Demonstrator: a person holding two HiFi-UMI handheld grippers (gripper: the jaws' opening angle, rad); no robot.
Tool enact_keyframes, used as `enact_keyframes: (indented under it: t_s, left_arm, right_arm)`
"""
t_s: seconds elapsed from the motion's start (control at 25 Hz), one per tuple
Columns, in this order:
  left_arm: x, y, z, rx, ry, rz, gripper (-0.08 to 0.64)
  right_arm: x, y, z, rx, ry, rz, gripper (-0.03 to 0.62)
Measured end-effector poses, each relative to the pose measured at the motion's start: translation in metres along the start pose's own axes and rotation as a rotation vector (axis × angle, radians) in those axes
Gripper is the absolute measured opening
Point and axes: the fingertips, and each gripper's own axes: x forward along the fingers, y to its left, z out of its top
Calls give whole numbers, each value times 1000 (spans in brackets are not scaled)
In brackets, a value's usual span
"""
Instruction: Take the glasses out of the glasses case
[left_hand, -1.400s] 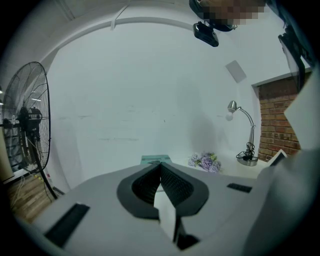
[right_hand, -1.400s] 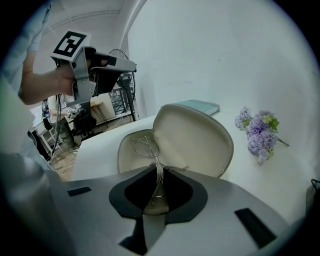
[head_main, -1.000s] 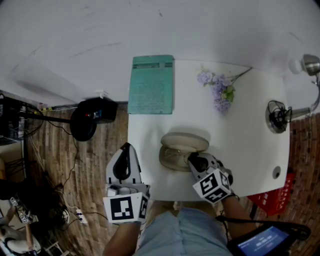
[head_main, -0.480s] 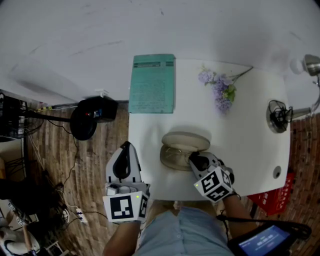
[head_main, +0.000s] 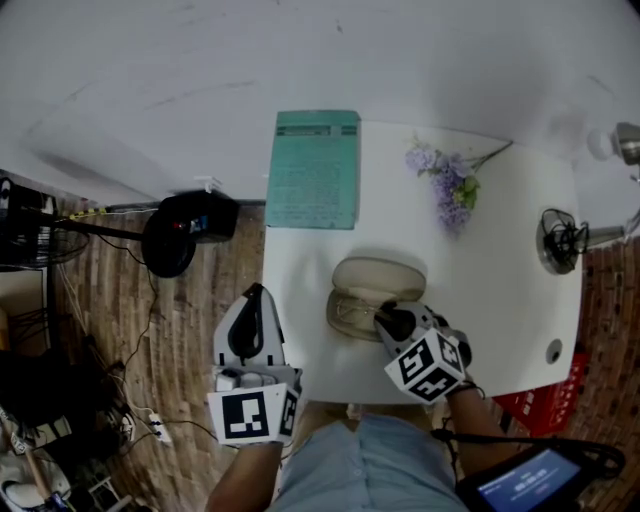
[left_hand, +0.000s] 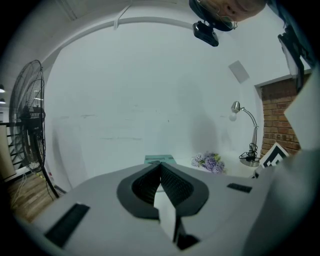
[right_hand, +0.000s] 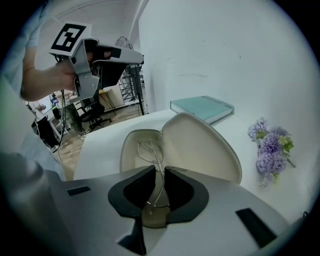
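Reaching into the open glasses case (head_main: 378, 276) on the white bench (head_main: 500, 270), the right gripper (right_hand: 159, 170) has just been widening its jaws; they stand slightly spread, with the thin wire glasses (right_hand: 149, 150) running up between them, not visibly pinched. Glasses lie in the case's near tray, lid tipped back to the far side. Left gripper (left_hand: 160, 167), off the bench's left edge: jaws pressed together, empty.

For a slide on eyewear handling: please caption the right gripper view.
Right hand-held gripper, jaws just opening, straddles wire glasses in the open beige case on a white table.
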Motion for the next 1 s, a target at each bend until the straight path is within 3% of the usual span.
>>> enact_keyframes:
  t_s: [0.36,1.0]
  left_arm:
    - [2,12,-1,-15,0,21,6]
    - [-2,11,4,-11,-14,32,6]
  right_arm:
    - [7,6,-4,4,64,67,70]
    - [1,6,0,-60,31,35,38]
